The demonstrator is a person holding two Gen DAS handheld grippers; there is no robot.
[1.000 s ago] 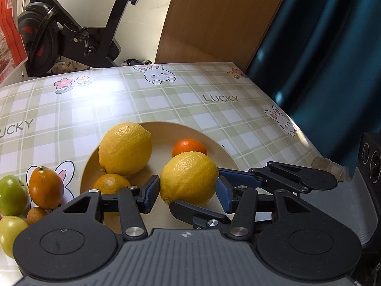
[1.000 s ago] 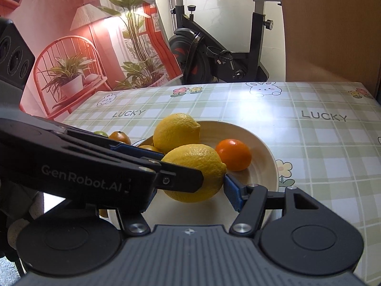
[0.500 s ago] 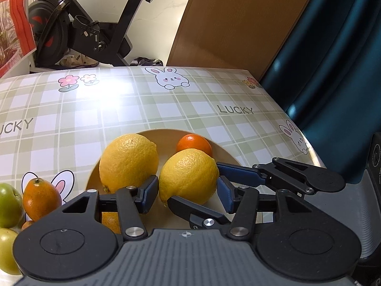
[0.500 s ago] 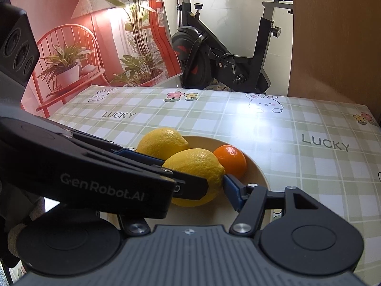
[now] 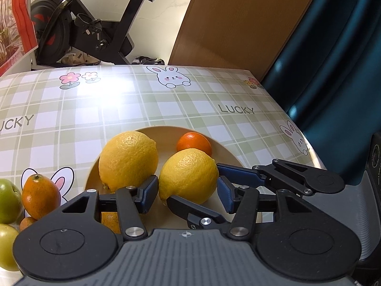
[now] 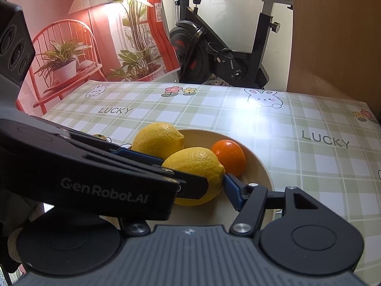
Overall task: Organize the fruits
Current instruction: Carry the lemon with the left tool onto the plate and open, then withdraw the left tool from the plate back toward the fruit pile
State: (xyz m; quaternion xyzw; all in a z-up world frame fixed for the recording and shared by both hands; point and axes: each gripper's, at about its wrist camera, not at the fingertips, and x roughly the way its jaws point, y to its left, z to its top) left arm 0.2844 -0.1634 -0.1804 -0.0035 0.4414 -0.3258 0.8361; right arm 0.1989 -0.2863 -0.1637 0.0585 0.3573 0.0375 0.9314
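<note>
1. We start with the room: an exercise bike (image 5: 71, 28) stands beyond the far edge of the desk (image 5: 166, 109), a wooden panel (image 5: 238, 23) rises to its right, and a teal curtain (image 5: 333, 59) hangs close along the desk's right edge.
2. The checked cloth on the far half of the desk lies bare from the left side to the right corner, so the open room is all beyond the plate.
3. At the far left of the left wrist view, off the plate, we see two green fruits (image 5: 8, 200) touching an orange oval fruit (image 5: 40, 197).
4. The plate (image 5: 228, 152) sits near the desk's front. It holds the far lemon (image 5: 128, 157) on the left, the near lemon (image 5: 188, 174) beside it and a mandarin (image 5: 194, 143) just behind.
5. The left gripper (image 5: 187, 187) tilts down over the plate's near rim. Its jaws stand at middling width with the blue pads right at the near lemon's two sides; we cannot tell whether they press.
6. The right gripper (image 6: 190, 183) comes in from the right, also tilted down, crossing the left one. Its jaws hold the near lemon: one pad touches the lemon's pointed end, and the other finger runs along its near side.
</note>
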